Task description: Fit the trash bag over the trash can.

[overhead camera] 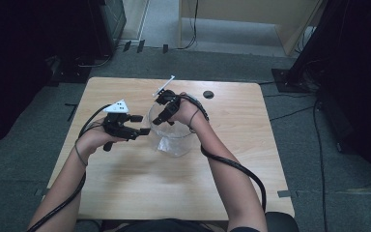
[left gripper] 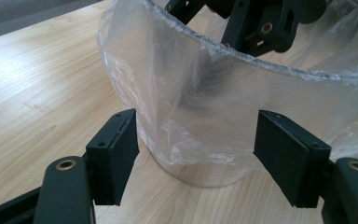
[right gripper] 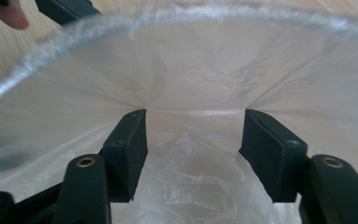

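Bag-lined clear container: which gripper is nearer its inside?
Right. The right gripper reaches over the rim into the plastic liner, jaws open. The left gripper sits outside the clear container, at its side wall, jaws open.

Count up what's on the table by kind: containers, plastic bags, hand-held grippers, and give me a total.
Clear container: 1
Plastic bag lining it: 1
Hand-held grippers: 2, the left hand-held gripper and the right hand-held gripper
Total: 4

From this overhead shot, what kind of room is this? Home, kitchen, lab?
Probably a lab or recording workspace, not a home: a lone wooden table on grey carpet, black equipment stands and loose cables on the floor.
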Motion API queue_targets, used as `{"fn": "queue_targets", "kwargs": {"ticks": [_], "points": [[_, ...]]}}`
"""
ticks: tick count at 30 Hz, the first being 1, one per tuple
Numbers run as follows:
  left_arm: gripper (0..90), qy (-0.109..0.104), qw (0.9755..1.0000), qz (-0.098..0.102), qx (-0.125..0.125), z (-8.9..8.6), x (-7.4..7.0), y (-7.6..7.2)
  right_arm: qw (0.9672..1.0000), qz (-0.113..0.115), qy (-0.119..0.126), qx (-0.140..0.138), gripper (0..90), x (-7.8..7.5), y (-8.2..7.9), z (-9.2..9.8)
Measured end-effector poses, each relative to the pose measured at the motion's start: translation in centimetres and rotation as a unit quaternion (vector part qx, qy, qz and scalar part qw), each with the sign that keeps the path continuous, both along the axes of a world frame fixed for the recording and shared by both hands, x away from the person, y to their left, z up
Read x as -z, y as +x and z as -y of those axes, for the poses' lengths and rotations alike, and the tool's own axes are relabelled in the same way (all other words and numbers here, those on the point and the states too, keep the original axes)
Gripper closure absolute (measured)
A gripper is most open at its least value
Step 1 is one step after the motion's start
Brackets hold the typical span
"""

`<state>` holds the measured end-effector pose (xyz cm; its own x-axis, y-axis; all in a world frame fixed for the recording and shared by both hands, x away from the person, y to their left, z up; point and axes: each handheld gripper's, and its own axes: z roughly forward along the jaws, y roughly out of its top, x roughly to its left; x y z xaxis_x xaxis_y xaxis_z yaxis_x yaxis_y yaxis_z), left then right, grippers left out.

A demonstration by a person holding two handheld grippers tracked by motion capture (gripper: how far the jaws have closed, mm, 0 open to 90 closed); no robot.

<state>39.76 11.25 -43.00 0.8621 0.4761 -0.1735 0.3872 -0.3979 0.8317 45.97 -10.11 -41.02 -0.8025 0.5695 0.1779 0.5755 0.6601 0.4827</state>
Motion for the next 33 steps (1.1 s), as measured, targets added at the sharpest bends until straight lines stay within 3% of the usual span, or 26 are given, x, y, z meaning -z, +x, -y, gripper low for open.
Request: {"fn": "queue_targets", "kwargs": {"ticks": [8,9,14,16,19,24,26,30,33], "points": [[29.6,0.002,1.0000,-0.001,0.000,0.0,0.1,0.0,1.0000,-0.001,-0.009,0.001,38.6,0.6,0.0,-0.1],[29.6,0.002,1.0000,0.000,0.001,0.0,0.1,0.0,0.9998,-0.005,-0.016,0.002,34.4,0.2,-0.1,-0.2],[29.6,0.002,1.0000,-0.001,-0.001,0.0,0.2,0.1,1.0000,-0.004,-0.004,-0.005,34.5,-1.5,-0.3,0.0],[29.6,0.002,1.0000,-0.002,0.000,0.0,0.2,0.0,1.0000,0.006,0.002,-0.005,35.0,-2.8,-0.5,0.7],[29.5,0.006,1.0000,-0.001,-0.001,0.1,0.3,0.0,0.9998,0.016,0.005,0.005,35.0,-3.3,-0.4,1.8],[29.4,0.006,1.0000,-0.001,-0.001,0.0,0.3,0.1,0.9996,0.024,0.001,0.017,42.9,-3.0,-0.7,2.9],[29.4,0.007,1.0000,-0.003,-0.003,0.1,0.4,0.1,0.9996,0.016,-0.009,0.022,56.3,-2.5,-1.0,3.5],[29.4,0.009,1.0000,-0.003,-0.001,0.1,0.5,0.1,0.9997,0.008,0.000,0.024,57.0,-1.6,-1.2,4.0],[29.4,0.009,1.0000,-0.003,-0.001,0.1,0.5,0.1,0.9998,0.004,-0.014,0.014,56.1,-1.2,-1.4,4.2]]}}
